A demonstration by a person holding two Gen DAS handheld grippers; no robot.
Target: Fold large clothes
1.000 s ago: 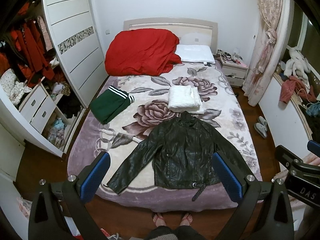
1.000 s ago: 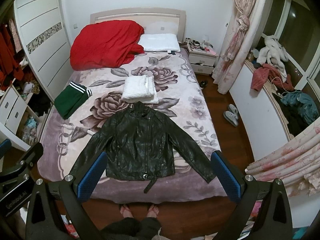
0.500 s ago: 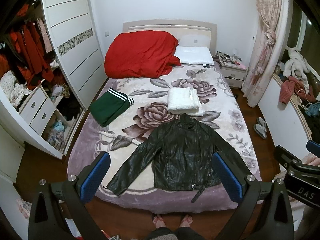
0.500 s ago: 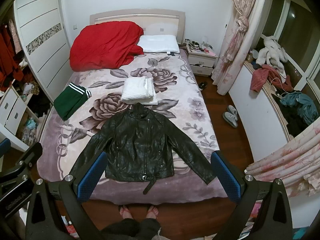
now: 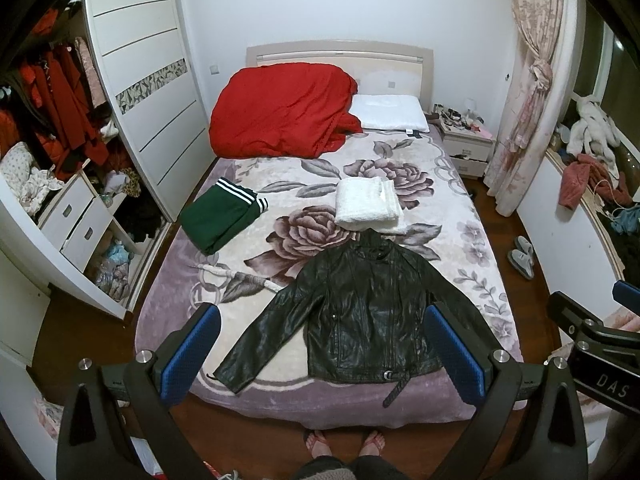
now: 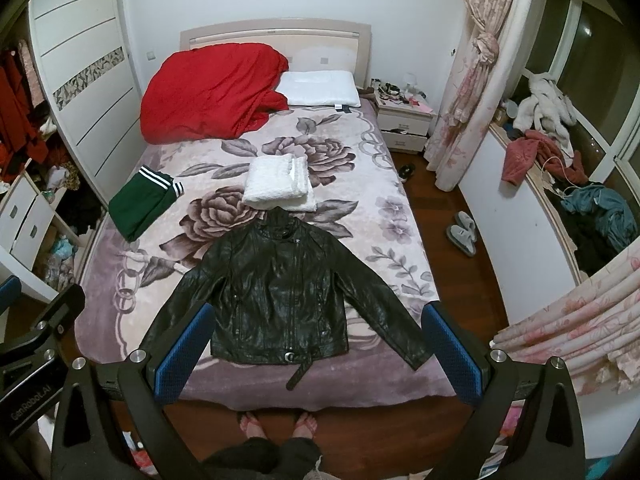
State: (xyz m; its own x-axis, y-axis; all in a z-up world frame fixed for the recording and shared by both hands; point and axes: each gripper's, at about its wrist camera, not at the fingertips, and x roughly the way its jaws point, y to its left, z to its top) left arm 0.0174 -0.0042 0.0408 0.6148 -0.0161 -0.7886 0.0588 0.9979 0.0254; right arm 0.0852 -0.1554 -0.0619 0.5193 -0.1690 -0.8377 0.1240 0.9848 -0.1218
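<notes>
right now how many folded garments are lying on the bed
2: a green folded garment with white stripes near the bed's left edge, and a white fluffy folded one at mid-bed, touching the spread black leather jacket's collar. None hidden, seemingly.

black jacket (image 6: pixel 280 292) flat on bed (image 6: pixel 392 208) | right gripper (image 6: pixel 316 352) fingers (image 6: pixel 454 352) apart

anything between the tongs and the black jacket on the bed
Nothing visible. The black leather jacket lies spread flat near the foot of the bed, sleeves out. Both the left tongs and right tongs are open and held above it. The folded white towel sits just beyond its collar.
</notes>
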